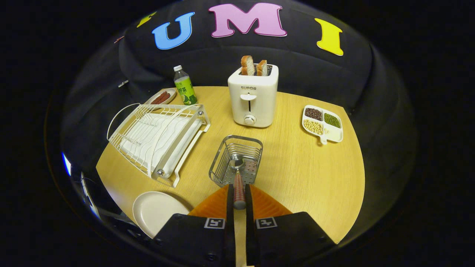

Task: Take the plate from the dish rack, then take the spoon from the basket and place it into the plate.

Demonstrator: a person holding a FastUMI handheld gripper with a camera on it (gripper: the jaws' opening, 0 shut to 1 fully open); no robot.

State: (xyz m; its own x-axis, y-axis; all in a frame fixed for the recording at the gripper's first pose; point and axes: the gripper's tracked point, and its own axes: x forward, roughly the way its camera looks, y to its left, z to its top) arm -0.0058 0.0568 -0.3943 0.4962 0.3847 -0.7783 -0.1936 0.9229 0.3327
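My gripper (239, 194) is shut on the red-striped handle of the spoon (238, 178). The spoon's metal bowl points ahead and sits over the wire basket (227, 157), which stands just beyond the fingers (230, 196). A cream plate (157, 211) lies flat on the table to the left of the fingers, near the table's front edge. The white dish rack (159, 137) stands beyond the plate, left of the basket, and holds no plate.
A white toaster (253, 96) with two bread slices stands behind the basket. A divided dish of beans (322, 124) lies at the right. A green bottle (185, 86) and a small dish of sausages (161, 97) sit behind the rack.
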